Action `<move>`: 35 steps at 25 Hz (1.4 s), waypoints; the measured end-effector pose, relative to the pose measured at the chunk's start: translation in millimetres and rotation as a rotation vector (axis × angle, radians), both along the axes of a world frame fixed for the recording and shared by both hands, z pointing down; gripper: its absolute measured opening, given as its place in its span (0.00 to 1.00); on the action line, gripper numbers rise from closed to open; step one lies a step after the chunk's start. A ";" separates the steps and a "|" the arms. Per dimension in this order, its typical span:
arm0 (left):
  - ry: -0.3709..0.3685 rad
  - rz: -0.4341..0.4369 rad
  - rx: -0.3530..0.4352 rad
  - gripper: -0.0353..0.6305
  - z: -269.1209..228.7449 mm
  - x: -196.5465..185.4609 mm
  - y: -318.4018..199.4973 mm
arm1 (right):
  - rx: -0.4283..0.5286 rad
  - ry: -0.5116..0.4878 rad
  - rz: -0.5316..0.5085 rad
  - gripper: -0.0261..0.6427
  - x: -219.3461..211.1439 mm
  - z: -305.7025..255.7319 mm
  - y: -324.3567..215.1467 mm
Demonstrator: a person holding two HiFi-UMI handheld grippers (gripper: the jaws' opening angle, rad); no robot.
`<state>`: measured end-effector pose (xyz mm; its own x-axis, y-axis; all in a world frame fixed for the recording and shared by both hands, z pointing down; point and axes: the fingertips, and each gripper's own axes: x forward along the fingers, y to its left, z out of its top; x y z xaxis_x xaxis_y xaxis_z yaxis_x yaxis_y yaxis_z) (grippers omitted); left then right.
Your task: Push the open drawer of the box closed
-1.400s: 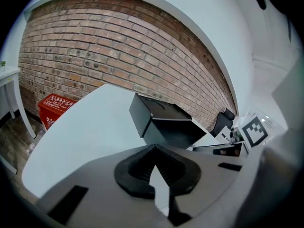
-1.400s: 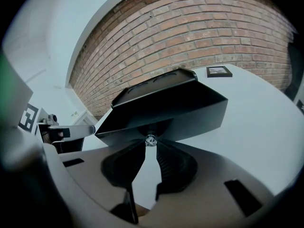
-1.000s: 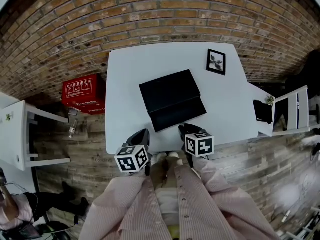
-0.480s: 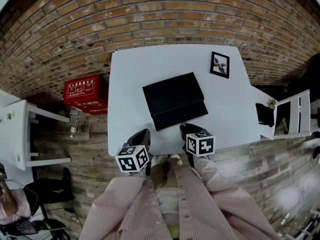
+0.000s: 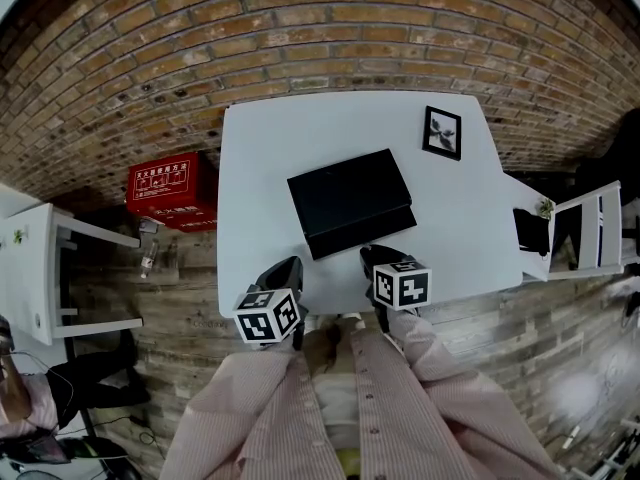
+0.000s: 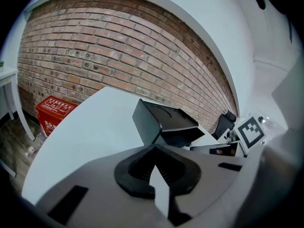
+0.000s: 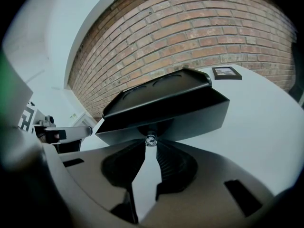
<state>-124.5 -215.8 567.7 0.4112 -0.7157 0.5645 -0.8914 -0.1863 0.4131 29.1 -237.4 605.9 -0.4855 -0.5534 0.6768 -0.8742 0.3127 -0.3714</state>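
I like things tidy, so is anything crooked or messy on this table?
Yes. The black box sits crooked on the white table, and its drawer is open, sticking out toward the table's near edge. Nothing looks spilled or broken.

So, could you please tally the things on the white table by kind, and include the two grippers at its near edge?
Black box, drawer open: 1
Framed picture: 1
Grippers: 2, left gripper and right gripper
Total: 4
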 end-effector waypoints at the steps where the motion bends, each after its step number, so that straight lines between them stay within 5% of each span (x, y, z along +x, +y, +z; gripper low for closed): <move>1: 0.000 -0.001 0.000 0.05 0.2 -0.8 -1.2 | 0.001 -0.001 -0.001 0.15 -0.9 0.0 -1.6; 35: -0.005 -0.041 0.015 0.05 -2.5 -16.0 -24.3 | 0.016 -0.015 0.000 0.15 -8.7 -0.8 -33.8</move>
<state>-140.4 -240.1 565.1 0.3786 -0.7403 0.5556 -0.9004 -0.1556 0.4062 20.5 -271.2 605.0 -0.4955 -0.5639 0.6607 -0.8686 0.3186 -0.3794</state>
